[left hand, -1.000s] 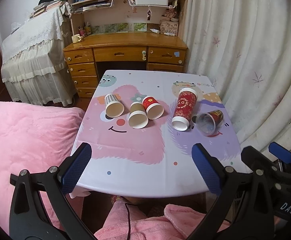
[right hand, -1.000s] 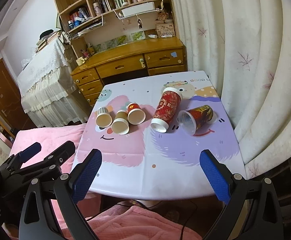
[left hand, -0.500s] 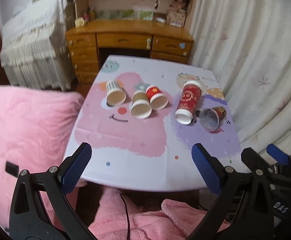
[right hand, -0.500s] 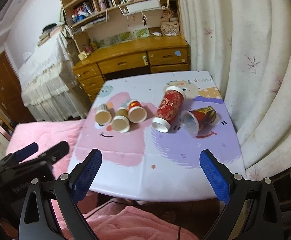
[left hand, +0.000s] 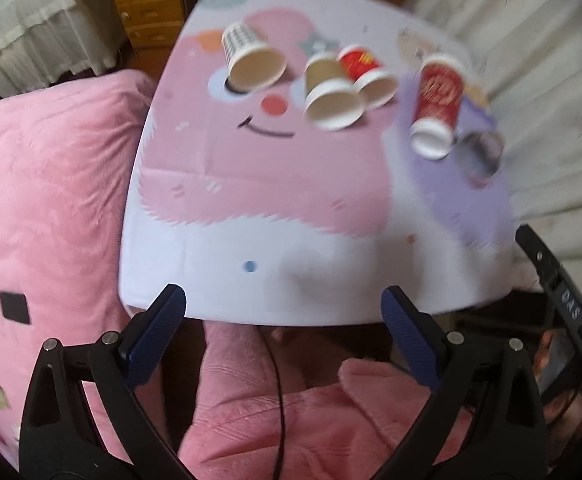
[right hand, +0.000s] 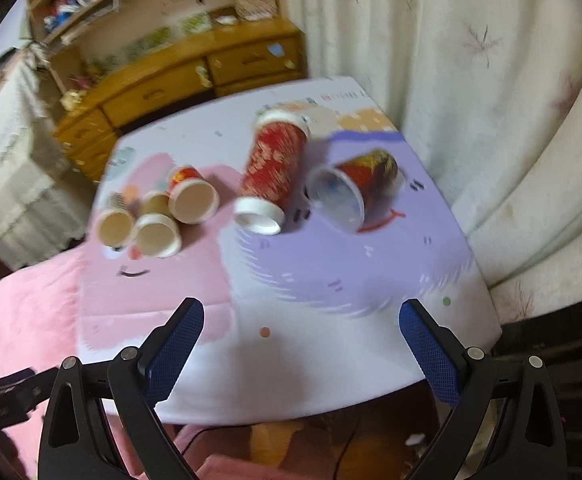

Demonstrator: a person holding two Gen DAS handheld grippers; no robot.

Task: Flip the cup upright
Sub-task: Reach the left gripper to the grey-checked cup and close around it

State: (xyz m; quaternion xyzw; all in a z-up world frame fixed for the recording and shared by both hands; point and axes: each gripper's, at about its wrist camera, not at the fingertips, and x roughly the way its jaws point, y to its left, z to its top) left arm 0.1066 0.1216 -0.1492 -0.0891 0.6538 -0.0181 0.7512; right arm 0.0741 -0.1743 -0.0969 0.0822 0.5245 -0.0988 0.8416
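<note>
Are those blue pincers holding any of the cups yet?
No. Both the left gripper and right gripper are open and hold nothing; all five cups lie on the table.

The left hand-held gripper (left hand: 283, 306) is held over the near edge of the counter (left hand: 291, 280), jaws spread wide with nothing between them. The right hand-held gripper (right hand: 301, 320) is likewise held above that near edge, jaws wide apart and empty.

A wooden desk (right hand: 195, 76) stands beyond the table (right hand: 331, 340), white curtains (right hand: 471, 80) hanging just beside it.
</note>
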